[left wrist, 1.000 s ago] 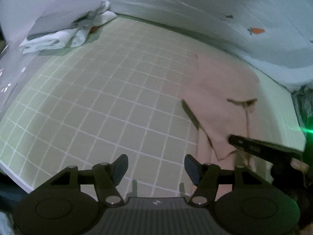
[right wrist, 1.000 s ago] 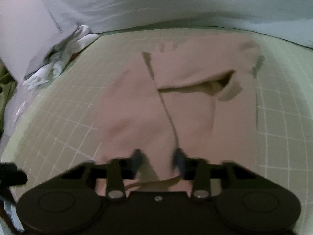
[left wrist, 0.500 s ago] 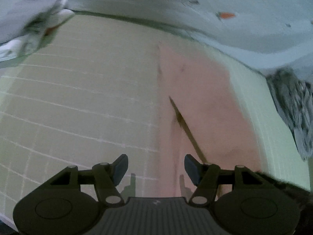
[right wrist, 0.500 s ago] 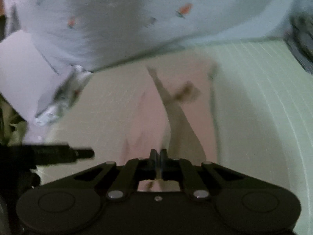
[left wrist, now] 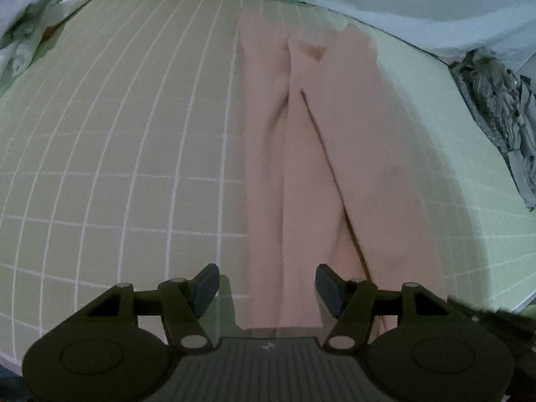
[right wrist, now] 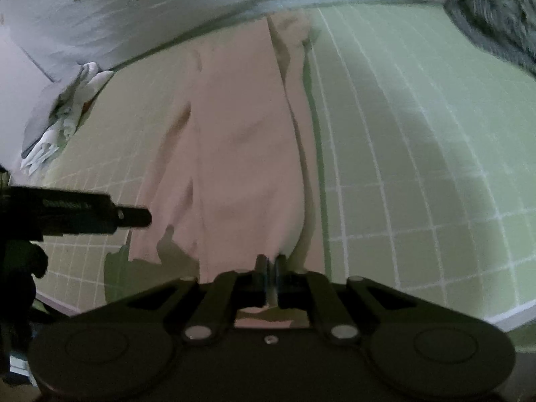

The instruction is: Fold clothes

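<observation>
Two tongs are in my view. My right tongs [right wrist: 270,268] are pinched tight on the near hem of the pink garment [right wrist: 241,154], which stretches lengthwise away from me over the green gridded mat [right wrist: 418,154]. My left tongs [left wrist: 266,284] hang wide apart with nothing between them, just above the garment's near left edge [left wrist: 264,201]. A crumpled white and grey heap [right wrist: 57,124] lies at the mat's far left corner, a dark patterned cloth [left wrist: 499,100] at its right edge.
</observation>
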`<state>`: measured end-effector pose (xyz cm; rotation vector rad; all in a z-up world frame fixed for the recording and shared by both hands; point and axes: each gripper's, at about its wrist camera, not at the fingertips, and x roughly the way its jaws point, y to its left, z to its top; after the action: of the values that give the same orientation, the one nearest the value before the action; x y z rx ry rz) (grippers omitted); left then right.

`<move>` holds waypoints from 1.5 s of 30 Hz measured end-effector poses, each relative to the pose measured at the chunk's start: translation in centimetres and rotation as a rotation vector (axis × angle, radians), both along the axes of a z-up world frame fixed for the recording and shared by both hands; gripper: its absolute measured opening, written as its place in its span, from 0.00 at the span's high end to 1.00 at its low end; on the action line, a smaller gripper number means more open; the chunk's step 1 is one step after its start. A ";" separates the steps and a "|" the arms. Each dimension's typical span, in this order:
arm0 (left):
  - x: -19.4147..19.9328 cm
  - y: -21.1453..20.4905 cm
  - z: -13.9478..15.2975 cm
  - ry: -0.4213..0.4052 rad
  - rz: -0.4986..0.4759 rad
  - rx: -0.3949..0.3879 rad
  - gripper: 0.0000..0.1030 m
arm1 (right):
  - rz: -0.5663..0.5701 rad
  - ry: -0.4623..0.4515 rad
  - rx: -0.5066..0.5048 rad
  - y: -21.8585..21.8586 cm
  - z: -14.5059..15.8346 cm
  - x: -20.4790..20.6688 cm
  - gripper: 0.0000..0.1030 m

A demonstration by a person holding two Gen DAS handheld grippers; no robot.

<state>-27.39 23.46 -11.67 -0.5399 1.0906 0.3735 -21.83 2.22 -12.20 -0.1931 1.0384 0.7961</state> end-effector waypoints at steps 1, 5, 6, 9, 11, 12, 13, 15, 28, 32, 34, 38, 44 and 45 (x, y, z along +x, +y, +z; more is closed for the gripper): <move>-0.1 -0.1 -0.1 0.003 0.001 -0.004 0.36 | 0.007 -0.034 -0.004 0.1 0.3 -0.2 0.74; -0.2 -0.7 -0.1 0.012 -0.001 0.004 0.29 | 0.018 -0.119 0.004 1.0 0.5 0.2 0.18; -0.2 -0.8 -0.1 0.012 -0.002 0.006 0.26 | 0.020 -0.139 0.006 1.3 0.5 0.3 0.11; -0.4 -1.1 -0.3 0.016 -0.001 0.006 0.20 | 0.024 -0.145 -0.011 1.8 -0.3 0.7 0.00; -0.4 -1.3 -0.6 0.026 0.002 0.005 0.18 | 0.031 -0.133 -0.031 1.8 -0.9 0.9 0.00; -0.4 -1.5 -0.8 0.037 0.001 0.008 0.18 | 0.035 -0.126 -0.043 1.8 -1.1 0.9 0.00; -0.4 -1.7 -1.0 0.047 0.000 0.010 0.18 | 0.039 -0.118 -0.051 1.9 -1.4 1.0 0.00; -0.4 -2.1 -1.3 0.064 -0.003 0.022 0.18 | 0.046 -0.102 -0.063 2.0 -1.9 1.1 0.00; 0.1 -3.9 -1.7 0.071 -0.055 0.084 0.57 | 0.065 -0.071 -0.146 2.9 -3.8 0.5 0.00; 0.6 -4.1 -1.6 0.058 -0.080 0.061 0.61 | 0.072 -0.059 -0.159 3.3 -3.7 0.7 0.01; 0.9 -4.3 -1.6 0.052 -0.093 0.049 0.61 | 0.081 -0.052 -0.155 3.3 -3.6 0.8 0.03; 0.4 -3.8 -1.5 0.035 -0.106 0.034 0.60 | 0.139 -0.060 -0.141 3.5 -3.3 0.4 0.18; 0.3 -4.5 -1.9 0.009 -0.112 0.057 0.61 | 0.182 -0.071 -0.126 3.1 -3.2 0.0 0.28; 0.2 -4.7 -1.9 0.004 -0.110 0.062 0.66 | 0.190 -0.072 -0.120 2.9 -3.1 -0.1 0.30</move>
<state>-27.17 18.75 -13.61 -0.4223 1.1042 0.3110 -21.94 5.11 -15.31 -0.4243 1.0105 0.8920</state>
